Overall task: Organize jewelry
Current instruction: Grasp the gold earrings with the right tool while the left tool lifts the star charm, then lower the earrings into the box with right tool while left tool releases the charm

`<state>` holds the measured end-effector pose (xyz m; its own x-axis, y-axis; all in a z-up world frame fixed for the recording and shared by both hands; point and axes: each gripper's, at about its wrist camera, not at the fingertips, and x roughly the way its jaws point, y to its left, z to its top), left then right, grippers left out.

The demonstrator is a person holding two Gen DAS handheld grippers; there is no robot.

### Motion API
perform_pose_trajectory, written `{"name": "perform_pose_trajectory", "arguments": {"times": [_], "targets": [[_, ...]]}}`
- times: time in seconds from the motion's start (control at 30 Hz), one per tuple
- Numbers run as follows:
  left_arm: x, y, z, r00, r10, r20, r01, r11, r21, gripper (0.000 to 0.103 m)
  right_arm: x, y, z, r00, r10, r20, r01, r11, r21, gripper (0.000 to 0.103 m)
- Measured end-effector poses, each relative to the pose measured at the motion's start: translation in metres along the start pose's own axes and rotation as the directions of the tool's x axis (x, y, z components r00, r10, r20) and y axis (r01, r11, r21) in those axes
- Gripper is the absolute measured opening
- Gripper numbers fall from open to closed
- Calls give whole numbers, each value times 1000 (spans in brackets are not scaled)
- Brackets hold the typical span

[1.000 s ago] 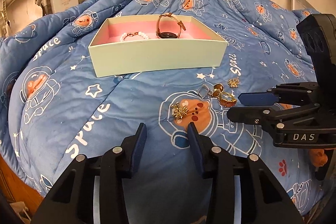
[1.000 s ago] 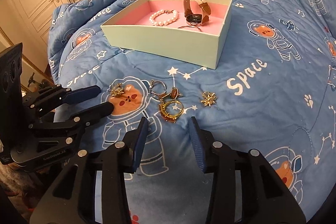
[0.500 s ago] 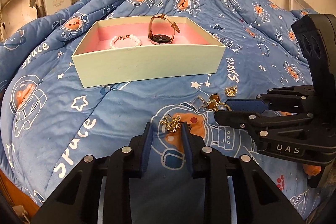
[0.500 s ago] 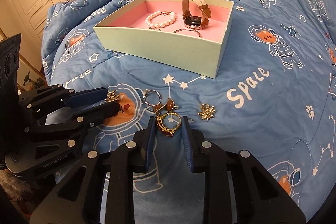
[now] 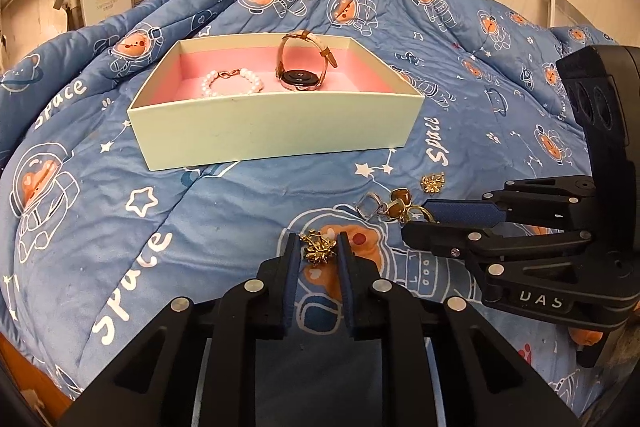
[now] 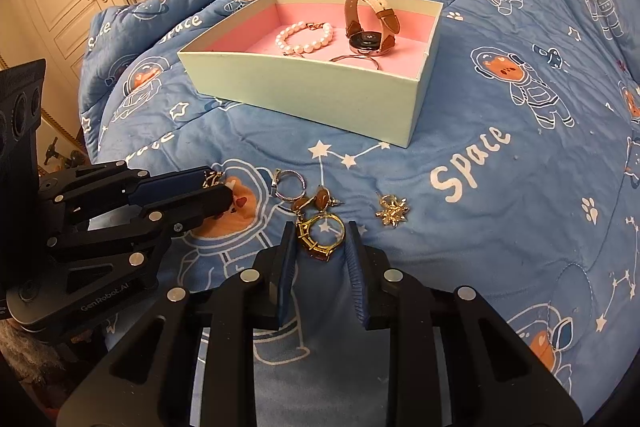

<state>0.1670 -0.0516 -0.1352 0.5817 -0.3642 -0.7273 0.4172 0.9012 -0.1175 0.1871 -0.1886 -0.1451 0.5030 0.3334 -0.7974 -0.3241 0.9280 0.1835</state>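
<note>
Here, in the left wrist view, the left gripper is narrowed around a gold star brooch on the quilt; contact seems likely. In the right wrist view, the right gripper is set slightly apart around a gold ring, before the box.

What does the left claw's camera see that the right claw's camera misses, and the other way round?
Only the left wrist view shows the gold spiky brooch clearly, between the left claw tips. Only the right wrist view shows the thin chain in the box, the cream panelled door, and the gold ring whole, between the right claw tips. Both show the pale green pink-lined box, pearl bracelet, brown-strapped watch and blue astronaut-print quilt.
</note>
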Motion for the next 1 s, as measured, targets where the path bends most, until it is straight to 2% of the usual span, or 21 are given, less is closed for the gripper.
{"name": "perform_pose_trajectory", "arguments": {"times": [0.3,0.53,0.8,1.0], "targets": [[-14,9,-9,1000,-14,0,14,999,-42,18,-5,-1,-1,1000,11,-5,-11,1000,0,25],[-27,21,-6,1000,-21,3,22,996,-81,18,-12,-2,1,998,68,-15,-68,998,13,25],[-34,31,25,999,-26,31,28,997,-70,18,-30,7,26,988,152,26,-152,988,-2,25],[-34,41,62,999,-6,46,8,999,-44,18,-39,10,58,986,156,64,-153,987,-56,25]]}}
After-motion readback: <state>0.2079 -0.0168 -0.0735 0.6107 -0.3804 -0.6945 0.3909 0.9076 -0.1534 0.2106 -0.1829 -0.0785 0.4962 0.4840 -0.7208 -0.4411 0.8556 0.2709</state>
